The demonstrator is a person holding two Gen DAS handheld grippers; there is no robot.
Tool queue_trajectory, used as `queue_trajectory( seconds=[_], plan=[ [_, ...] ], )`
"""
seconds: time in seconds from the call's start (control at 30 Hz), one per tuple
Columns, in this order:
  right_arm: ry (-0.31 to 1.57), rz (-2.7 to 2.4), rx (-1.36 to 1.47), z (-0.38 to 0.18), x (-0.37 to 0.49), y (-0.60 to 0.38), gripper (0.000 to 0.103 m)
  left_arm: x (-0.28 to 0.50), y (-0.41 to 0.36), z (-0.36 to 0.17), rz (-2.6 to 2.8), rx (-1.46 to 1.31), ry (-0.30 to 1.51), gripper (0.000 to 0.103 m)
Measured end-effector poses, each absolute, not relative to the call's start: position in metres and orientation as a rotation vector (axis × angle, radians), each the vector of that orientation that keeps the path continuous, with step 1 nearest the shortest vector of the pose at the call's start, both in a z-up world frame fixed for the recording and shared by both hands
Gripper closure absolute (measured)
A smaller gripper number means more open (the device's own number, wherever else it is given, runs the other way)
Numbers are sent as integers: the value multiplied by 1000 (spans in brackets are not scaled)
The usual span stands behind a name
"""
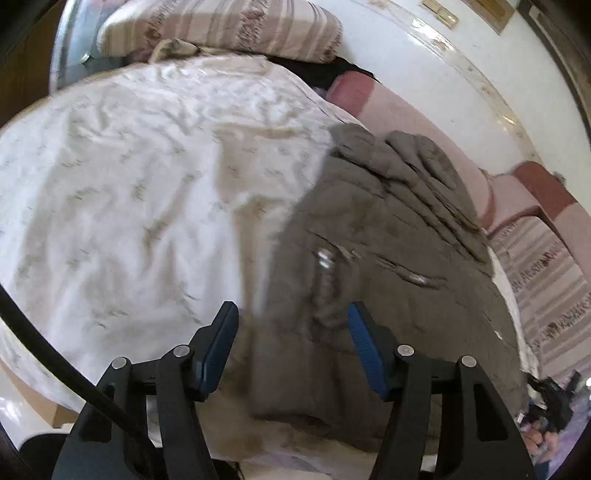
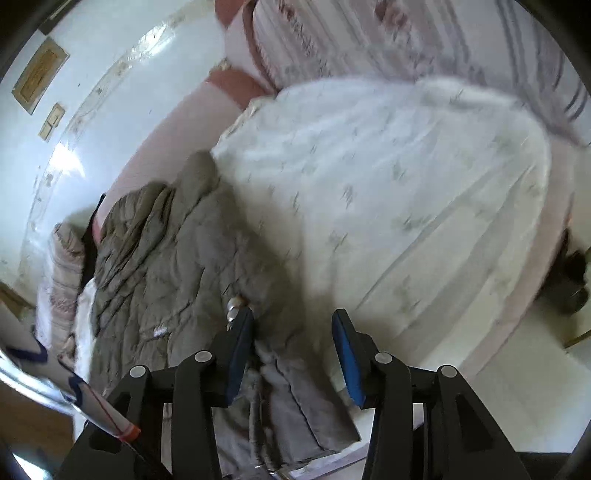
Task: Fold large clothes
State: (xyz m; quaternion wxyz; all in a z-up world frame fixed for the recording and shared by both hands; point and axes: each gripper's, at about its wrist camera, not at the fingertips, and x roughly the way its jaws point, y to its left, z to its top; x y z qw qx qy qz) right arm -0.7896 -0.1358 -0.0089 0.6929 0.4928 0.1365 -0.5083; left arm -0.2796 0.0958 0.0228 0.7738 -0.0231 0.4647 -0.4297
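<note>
A grey-brown padded jacket [image 1: 388, 258] lies crumpled on a bed with a white patterned sheet [image 1: 147, 166]. A metal zip pull [image 1: 325, 258] shows near its middle. My left gripper [image 1: 291, 314] hangs over the jacket's near part, jaws apart, pads clear of the cloth. In the right wrist view the jacket [image 2: 159, 266] fills the lower left on the sheet [image 2: 406, 184], with the zip pull [image 2: 236, 304] just past the left fingertip. My right gripper [image 2: 291, 321] stands over the jacket's near edge, jaws apart and gripping nothing.
A striped pillow [image 1: 221, 26] lies at the head of the bed, against a pink headboard [image 1: 406, 110] and a white wall. More striped bedding [image 2: 369, 33] lies beyond the sheet. A black cable [image 1: 55, 350] crosses the lower left. Dark objects [image 2: 572, 280] sit on the floor beside the bed.
</note>
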Motion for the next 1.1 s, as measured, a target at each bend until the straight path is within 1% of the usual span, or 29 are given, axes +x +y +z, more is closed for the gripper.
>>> queue_trajectory(
  seconds=[0.1,0.13,0.17,0.3,0.47,0.57,0.77,1.1],
  plan=[
    [290,-1113,1134,-12,-789,-132,55,-293,92,16,-950,-31,1029,42],
    [282,-1104,1143,-13,-789,-132,55,-299,91,16,-949,-3,1013,42],
    [276,-1084,1151,-12,-786,-130,52,-304,89,18,-947,30,985,42],
    [311,-1139,1096,-8,-776,-127,52,-307,83,17,-952,77,964,42],
    [359,-1142,1095,-15,-768,-132,47,-305,78,18,-933,105,959,41],
    [402,-1137,1057,-13,-760,-130,47,-313,76,22,-919,152,929,41],
    [392,-1151,1075,-13,-766,-122,46,-327,77,30,-914,234,859,38],
    [403,-1190,1073,-13,-763,-125,44,-328,78,32,-905,262,857,35]
  ],
)
